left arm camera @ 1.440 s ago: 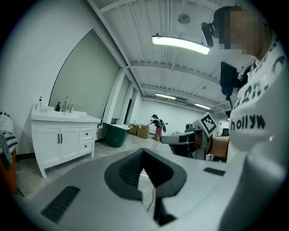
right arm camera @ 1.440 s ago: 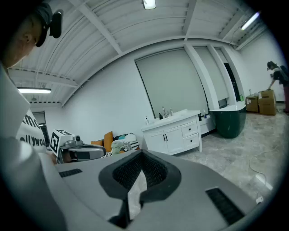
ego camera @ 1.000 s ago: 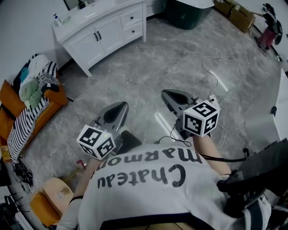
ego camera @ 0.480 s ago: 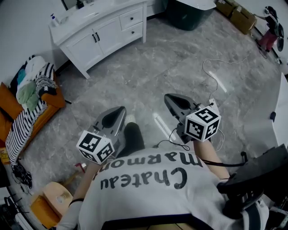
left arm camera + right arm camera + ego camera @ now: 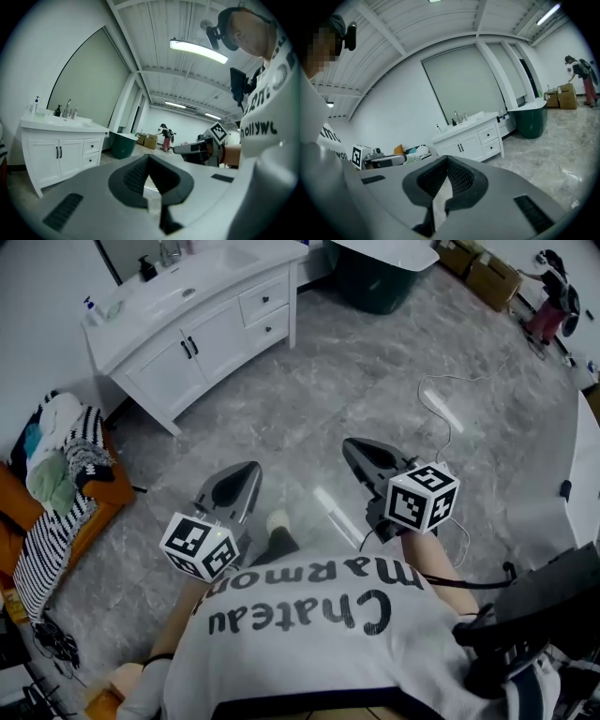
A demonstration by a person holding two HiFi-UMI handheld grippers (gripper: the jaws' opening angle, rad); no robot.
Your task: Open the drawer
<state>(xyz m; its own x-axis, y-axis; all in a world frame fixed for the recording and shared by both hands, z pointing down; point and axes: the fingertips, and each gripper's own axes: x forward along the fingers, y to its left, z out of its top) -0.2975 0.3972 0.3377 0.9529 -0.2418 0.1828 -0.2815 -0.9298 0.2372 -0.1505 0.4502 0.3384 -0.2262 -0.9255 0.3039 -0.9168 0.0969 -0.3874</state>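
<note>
The drawers (image 5: 265,300) sit at the white vanity's (image 5: 155,376) right end, well ahead of both tools. The left gripper (image 5: 249,468) and right gripper (image 5: 350,442) appear closed and empty.

Grey marble floor (image 5: 366,371) bearing white vanity (image 5: 202,324)

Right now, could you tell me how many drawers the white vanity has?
2: an upper drawer and a lower drawer, stacked beside the two doors of the vanity, at its end nearest the green tub.
</note>
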